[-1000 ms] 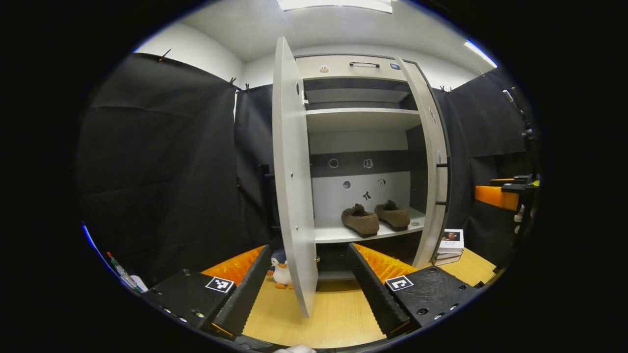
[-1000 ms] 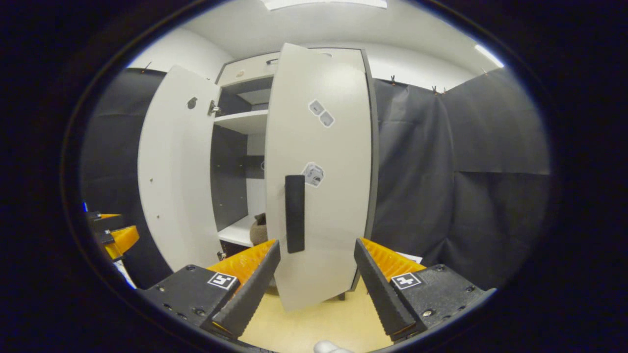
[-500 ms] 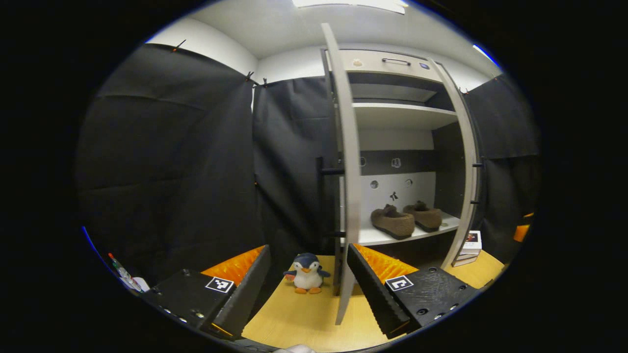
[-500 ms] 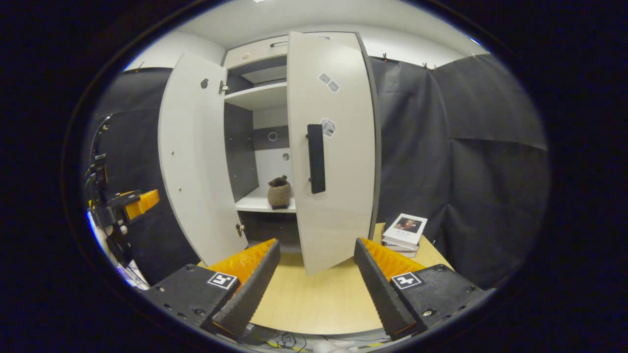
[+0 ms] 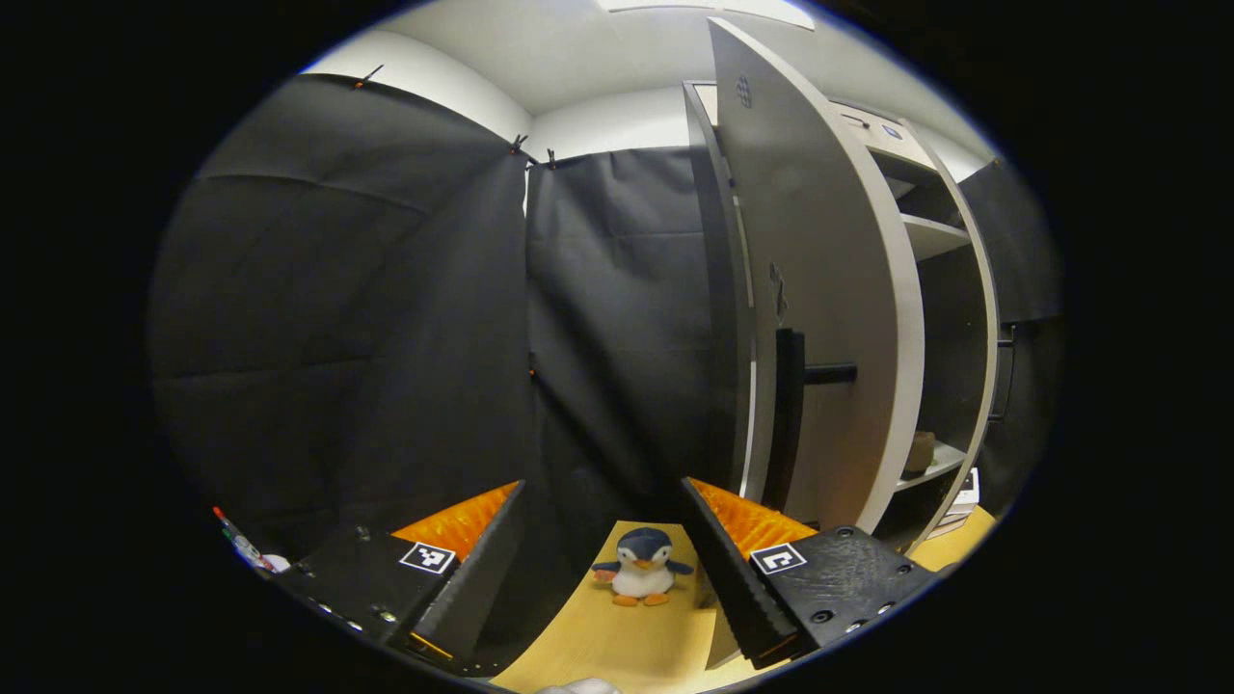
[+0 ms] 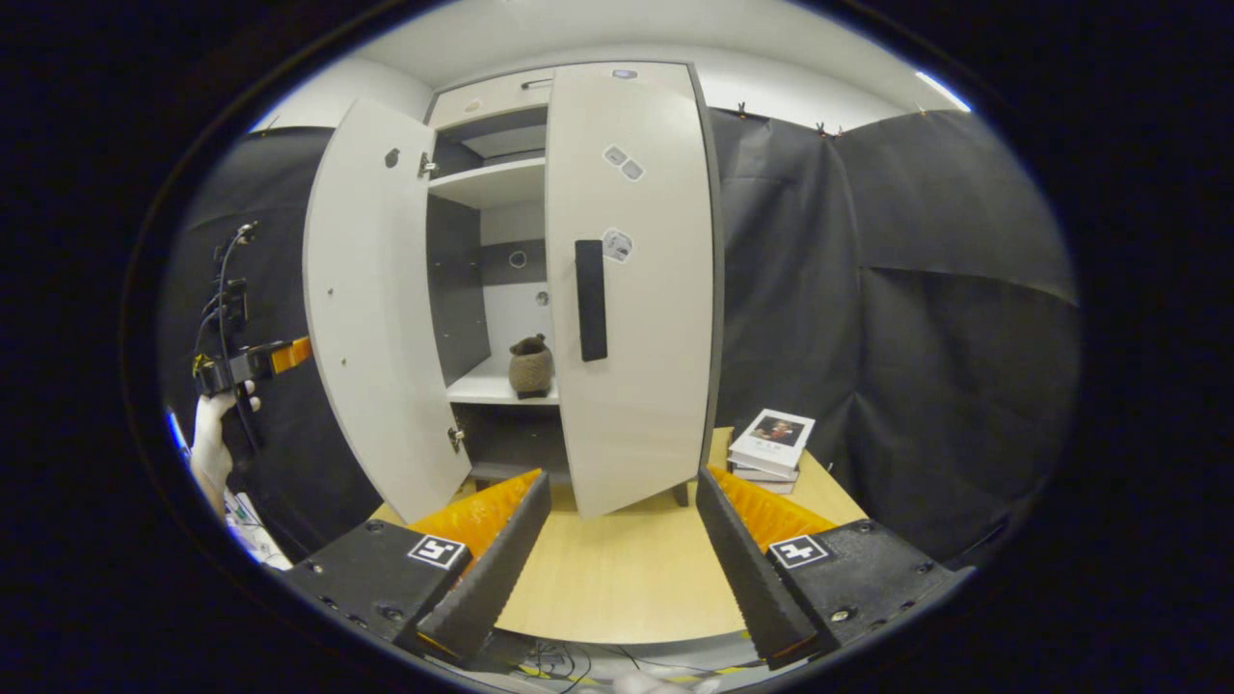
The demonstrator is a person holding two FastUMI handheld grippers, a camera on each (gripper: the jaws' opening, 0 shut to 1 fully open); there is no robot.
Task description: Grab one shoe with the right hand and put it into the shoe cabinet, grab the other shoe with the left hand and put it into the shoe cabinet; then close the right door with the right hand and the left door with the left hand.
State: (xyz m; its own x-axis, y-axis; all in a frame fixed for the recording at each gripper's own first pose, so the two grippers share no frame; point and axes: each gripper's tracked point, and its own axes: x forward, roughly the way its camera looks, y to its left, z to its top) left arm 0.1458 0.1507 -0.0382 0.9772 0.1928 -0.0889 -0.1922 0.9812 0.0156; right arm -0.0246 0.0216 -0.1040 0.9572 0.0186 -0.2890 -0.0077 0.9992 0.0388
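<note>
The shoe cabinet (image 6: pixel 627 289) is painted light grey, with dark grey inside walls and a black handle (image 6: pixel 590 301). A brown shoe (image 6: pixel 531 366) is seen on its white shelf. The toy penguin (image 5: pixel 641 578) is coloured dark blue and white, with orange feet. The table (image 6: pixel 617 578) is pale yellow wood.

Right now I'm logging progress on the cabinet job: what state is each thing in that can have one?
Right door: nearly shut, untouched.
Left door: swung wide open.
Shoe: inside, on the lower shelf.
Right tool: open, empty, back from the cabinet.
Left tool: open, empty, beside the left door's outer face.
Penguin toy: upright on the table.
Books: stacked, closed.
</note>
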